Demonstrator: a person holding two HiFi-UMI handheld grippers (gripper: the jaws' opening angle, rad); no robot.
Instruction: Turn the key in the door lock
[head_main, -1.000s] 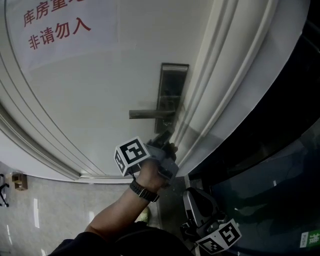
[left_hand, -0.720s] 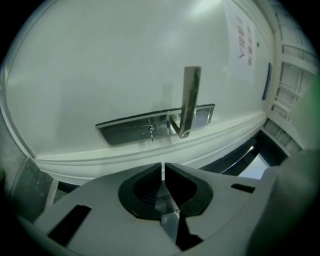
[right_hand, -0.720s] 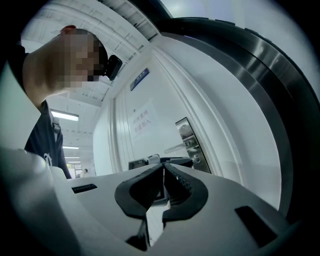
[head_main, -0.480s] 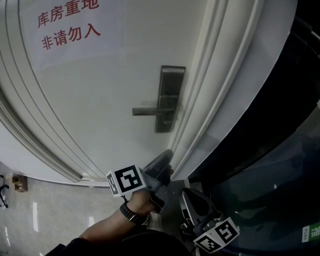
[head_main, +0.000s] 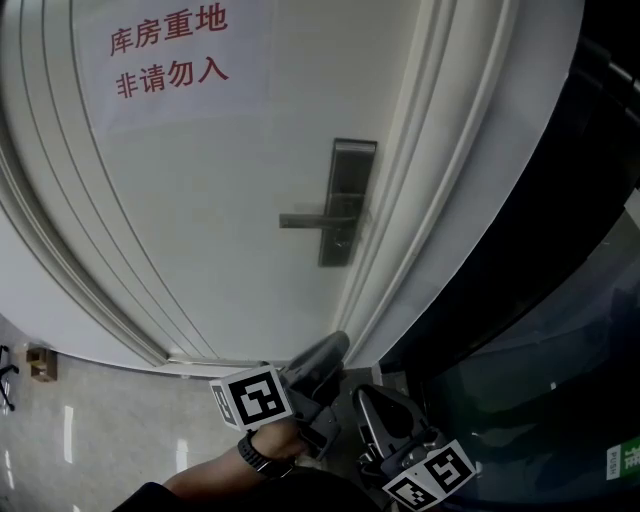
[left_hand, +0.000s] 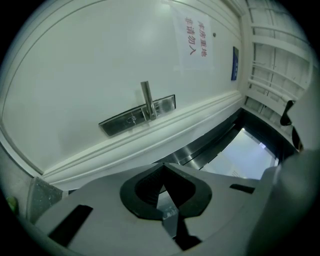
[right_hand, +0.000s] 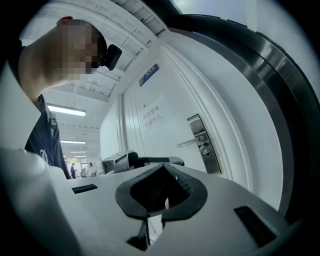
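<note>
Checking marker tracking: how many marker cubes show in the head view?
2. One marker cube sits on the left gripper, bottom centre, below the door. The other is on the right gripper, at the bottom edge further right. None seems hidden.

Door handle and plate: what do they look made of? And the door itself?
The handle and plate look like brushed metal, likely steel: they are grey, with a dull sheen and soft reflections. The door has a smooth, matte white coat with moulded ridges along its edge. Whether wood or metal lies beneath the coat cannot be told.
</note>
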